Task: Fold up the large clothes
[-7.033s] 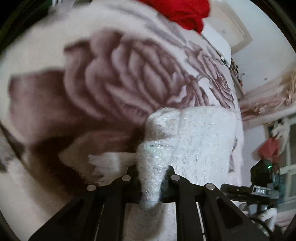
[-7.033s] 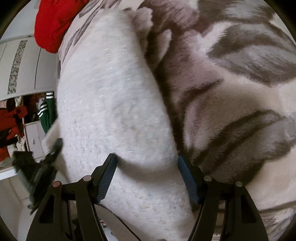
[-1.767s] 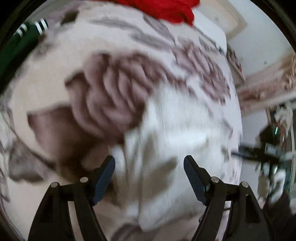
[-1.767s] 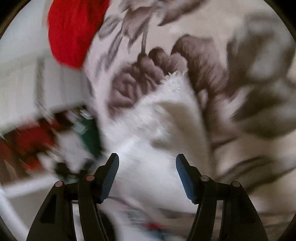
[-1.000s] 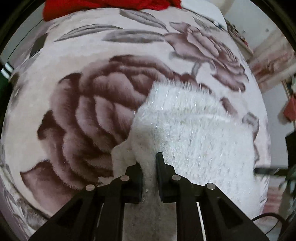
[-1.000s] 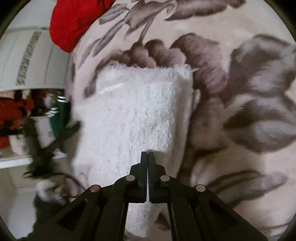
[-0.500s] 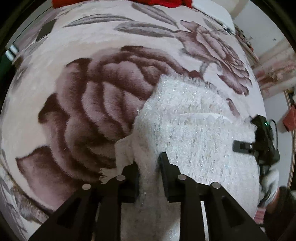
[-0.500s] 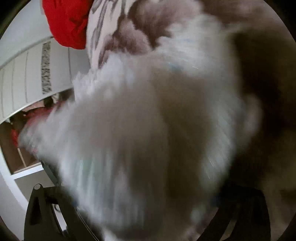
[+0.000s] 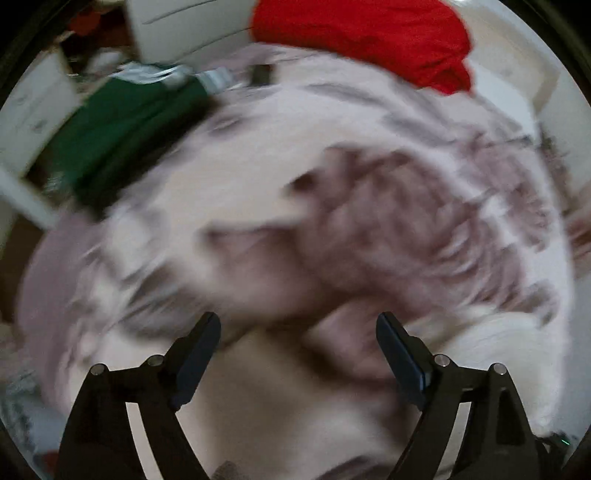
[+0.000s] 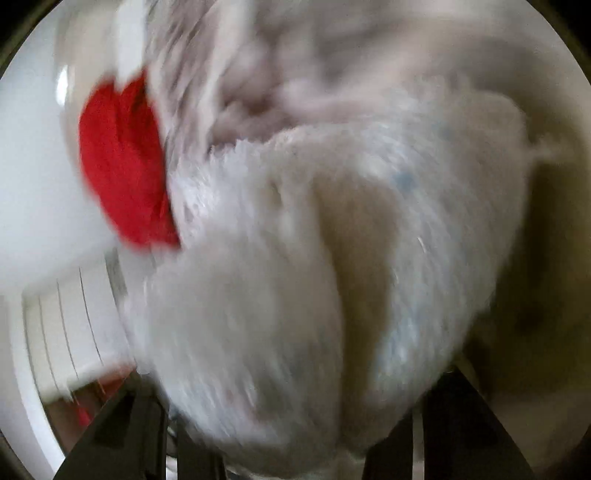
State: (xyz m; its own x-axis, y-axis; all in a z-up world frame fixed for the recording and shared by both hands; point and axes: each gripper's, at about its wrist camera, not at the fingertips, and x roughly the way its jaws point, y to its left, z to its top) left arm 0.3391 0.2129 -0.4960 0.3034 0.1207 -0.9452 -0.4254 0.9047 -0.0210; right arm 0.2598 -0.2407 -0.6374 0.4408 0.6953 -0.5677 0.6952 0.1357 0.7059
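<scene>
— Fingers?
— Your left gripper (image 9: 298, 334) gapes over the blanket (image 9: 258, 206). Your right gripper's spread I cannot tell; the sweater (image 10: 295, 277) smothers it.
— Sweater?
— At the blanket's right edge.

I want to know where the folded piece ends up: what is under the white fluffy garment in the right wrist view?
Behind the white fluffy garment, blurred rose-patterned blanket shows. What lies directly beneath is covered, as are the gripper's fingertips.

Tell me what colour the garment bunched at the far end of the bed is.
Red garment, clearest in the left wrist view.
</scene>
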